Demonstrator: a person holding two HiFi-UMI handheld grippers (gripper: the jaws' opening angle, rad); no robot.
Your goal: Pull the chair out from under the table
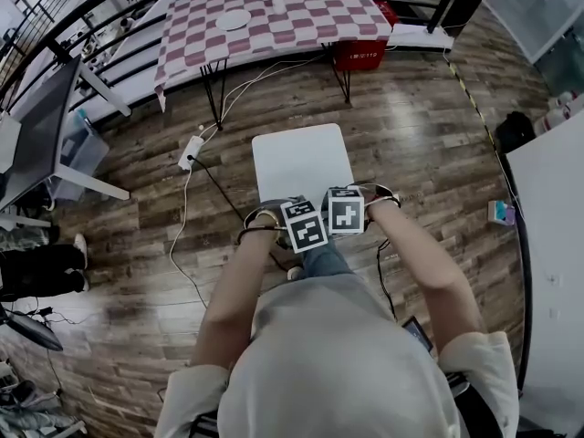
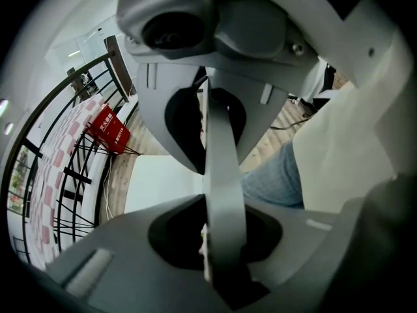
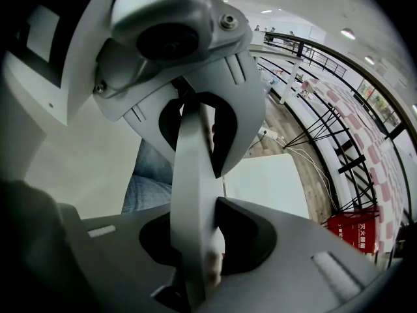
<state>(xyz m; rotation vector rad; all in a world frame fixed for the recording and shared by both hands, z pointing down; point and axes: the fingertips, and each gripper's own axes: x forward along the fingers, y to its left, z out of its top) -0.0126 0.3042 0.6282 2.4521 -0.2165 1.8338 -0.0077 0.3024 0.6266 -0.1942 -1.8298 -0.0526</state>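
The chair's white seat (image 1: 301, 161) stands on the wood floor, apart from the table with the red-and-white checked cloth (image 1: 274, 16) at the top of the head view. Both grippers point steeply down at the chair's near edge, side by side under their marker cubes: the left gripper (image 1: 297, 213) and the right gripper (image 1: 344, 201). In the left gripper view the grey backrest edge (image 2: 225, 201) runs between the jaws of the left gripper (image 2: 215, 168), with the seat (image 2: 163, 181) beyond. The right gripper (image 3: 195, 168) clamps the same backrest edge (image 3: 190, 201) beside the seat (image 3: 267, 181).
A red box (image 1: 359, 55) sits under the table, and a white plate (image 1: 234, 19) lies on the cloth. A power strip (image 1: 192, 151) with trailing cables lies on the floor left of the chair. A dark monitor (image 1: 36, 126) stands at left, a white desk (image 1: 557, 245) at right.
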